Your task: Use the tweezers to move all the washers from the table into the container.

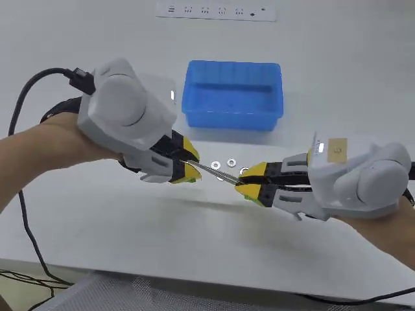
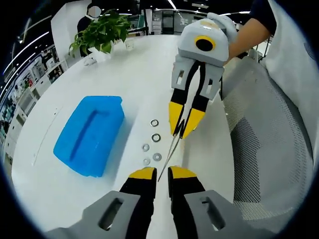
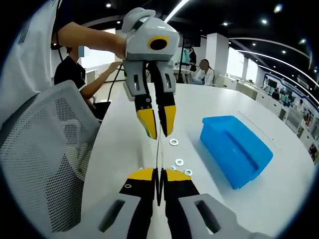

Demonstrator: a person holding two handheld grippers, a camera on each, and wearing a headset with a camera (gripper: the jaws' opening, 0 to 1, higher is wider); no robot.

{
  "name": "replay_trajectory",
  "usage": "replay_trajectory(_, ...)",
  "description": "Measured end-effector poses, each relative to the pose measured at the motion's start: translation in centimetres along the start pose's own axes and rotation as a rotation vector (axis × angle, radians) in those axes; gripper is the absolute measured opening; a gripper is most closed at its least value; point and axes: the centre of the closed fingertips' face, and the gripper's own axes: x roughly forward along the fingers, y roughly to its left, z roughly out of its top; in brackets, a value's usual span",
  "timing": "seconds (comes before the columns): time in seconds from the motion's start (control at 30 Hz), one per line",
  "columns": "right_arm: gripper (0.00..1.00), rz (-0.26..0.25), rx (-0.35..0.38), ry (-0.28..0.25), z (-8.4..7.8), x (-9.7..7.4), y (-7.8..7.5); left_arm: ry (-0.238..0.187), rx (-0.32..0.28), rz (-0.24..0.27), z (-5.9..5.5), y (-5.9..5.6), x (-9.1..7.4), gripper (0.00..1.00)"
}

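"Holding anything, the right gripper?"

"Yes. Its jaws are pressed together on the tweezers, which run straight across to the left gripper."

"And the left one?"

"Its jaws stand a little apart. In its own view there is a gap between the yellow tips, and the thin point of the tweezers reaches into that gap. I cannot tell if it touches either jaw."

"Where are the washers?"

"They lie loose on the white table, under and just beyond the tweezers, between the two grippers. The left gripper view lets me count five of them. The blue container sits farther back, apart from them, and I see nothing inside it from the head view."

"What do the gripper views add?"

"The left gripper view takes in a potted plant at the far end of the table and a mesh chair beside it. The right gripper view takes in ceiling lights and people seated in the background. The head view has a power strip at the table's far edge and a black cable running to the left gripper."

"Any writing?"

"A tan sticker sits on top of the right gripper, and there are marks on the power strip. Both are too small to read."
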Motion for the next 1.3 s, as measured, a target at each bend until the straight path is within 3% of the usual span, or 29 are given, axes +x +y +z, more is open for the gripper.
replay_trajectory(0.23, 0.07, 0.018, -0.042, 0.013, -0.1, 0.0, 0.4, 0.028, 0.025, -0.05, -0.3, -1.1, -0.3, 0.07)
replay_trajectory(0.37, 0.07, 0.03, -0.055, 0.013, 0.0, 0.1, 0.8, 0.033, 0.041, -0.075, 0.2, -1.9, -1.1, 0.06)
replay_trajectory(0.63, 0.07, 0.039, -0.063, 0.0, 0.2, 0.2, 1.0, -0.097, 0.041, -0.093, 3.9, -2.7, -2.6, 0.06)
replay_trajectory(0.8, 0.07, 0.042, -0.082, 0.012, -0.1, 0.2, 1.1, -0.116, 0.066, -0.087, 4.5, -3.1, -2.1, 0.06)
replay_trajectory(0.87, 0.07, 0.043, -0.084, 0.015, -0.4, 0.0, 1.0, -0.152, 0.058, -0.106, 5.0, -3.5, -1.7, 0.05)
replay_trajectory(1.0, 0.07, 0.046, -0.09, 0.022, -0.8, -0.2, 1.1, -0.167, 0.054, -0.091, 5.0, -3.0, -1.0, 0.05)
replay_trajectory(1.13, 0.07, 0.045, -0.082, 0.022, -1.2, -0.5, 1.0, -0.215, 0.028, -0.087, 5.7, -2.7, -0.7, 0.05)
replay_trajectory(1.3, 0.07, 0.045, -0.069, 0.019, -1.3, -0.6, 1.0, -0.23, 0.028, -0.088, 5.9, -2.6, -0.5, 0.06)
